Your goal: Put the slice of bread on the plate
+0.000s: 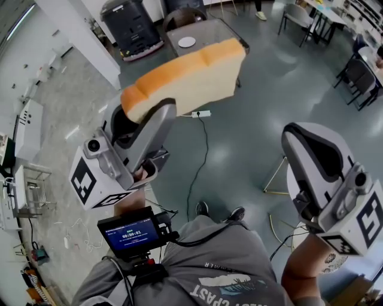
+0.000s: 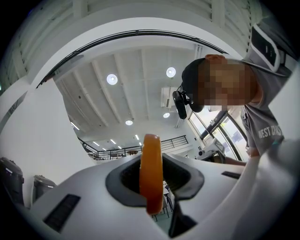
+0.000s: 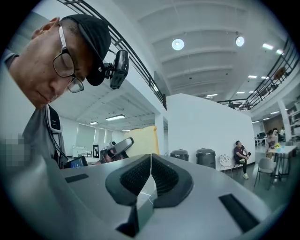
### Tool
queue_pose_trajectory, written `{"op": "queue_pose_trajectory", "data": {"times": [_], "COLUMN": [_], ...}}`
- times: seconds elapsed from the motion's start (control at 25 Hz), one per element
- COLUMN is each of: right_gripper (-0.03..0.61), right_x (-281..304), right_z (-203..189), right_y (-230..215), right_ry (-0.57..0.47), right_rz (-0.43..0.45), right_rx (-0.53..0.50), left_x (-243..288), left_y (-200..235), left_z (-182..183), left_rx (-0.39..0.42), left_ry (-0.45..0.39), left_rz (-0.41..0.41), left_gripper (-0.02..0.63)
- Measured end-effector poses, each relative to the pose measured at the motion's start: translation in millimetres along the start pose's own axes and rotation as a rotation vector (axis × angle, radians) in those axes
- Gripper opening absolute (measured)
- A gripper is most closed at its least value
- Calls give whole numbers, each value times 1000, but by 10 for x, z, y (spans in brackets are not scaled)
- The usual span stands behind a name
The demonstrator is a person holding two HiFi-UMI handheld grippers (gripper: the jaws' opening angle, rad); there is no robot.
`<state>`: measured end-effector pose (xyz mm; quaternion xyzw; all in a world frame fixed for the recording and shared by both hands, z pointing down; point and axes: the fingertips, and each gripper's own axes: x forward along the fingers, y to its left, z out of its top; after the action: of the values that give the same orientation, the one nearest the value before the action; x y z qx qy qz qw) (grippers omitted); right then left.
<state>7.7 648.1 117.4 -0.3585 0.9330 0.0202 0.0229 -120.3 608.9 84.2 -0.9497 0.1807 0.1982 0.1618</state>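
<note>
Bread slice (image 1: 191, 75) sits clamped at its crust end in your left gripper (image 1: 145, 113), raised over the floor. Your right gripper (image 1: 294, 138) is pressed together, empty. Carry the slice level with a steady squeeze. The plate (image 1: 187, 42) lies well ahead on the far bench (image 1: 215, 31), so lower flat before letting go.

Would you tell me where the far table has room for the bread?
The table looks bare right of the white plate, up to where the bread slice in the left gripper hides it. The plate itself is empty. A chair crowds the far side.
</note>
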Motion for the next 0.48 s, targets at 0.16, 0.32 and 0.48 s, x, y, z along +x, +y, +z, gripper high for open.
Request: {"op": "queue_pose_trajectory", "data": {"times": [0.16,0.32,0.48], "right_gripper": [8,8,8], "right_x": [215,450,616], "right_z": [-17,-47,-24], "right_y": [15,35,49], "right_ry": [-11,-9,-13], "right_rz": [-18,-50,-65], "right_rx": [17,18,11], "left_x": [-168,-387,-525], "left_y": [188,414,593], "left_z": [-9,11,14], "left_rx": [6,3,-2], "left_ry": [7,-2,-3], "left_rz": [0,3,9], "left_gripper": [97,97,97]}}
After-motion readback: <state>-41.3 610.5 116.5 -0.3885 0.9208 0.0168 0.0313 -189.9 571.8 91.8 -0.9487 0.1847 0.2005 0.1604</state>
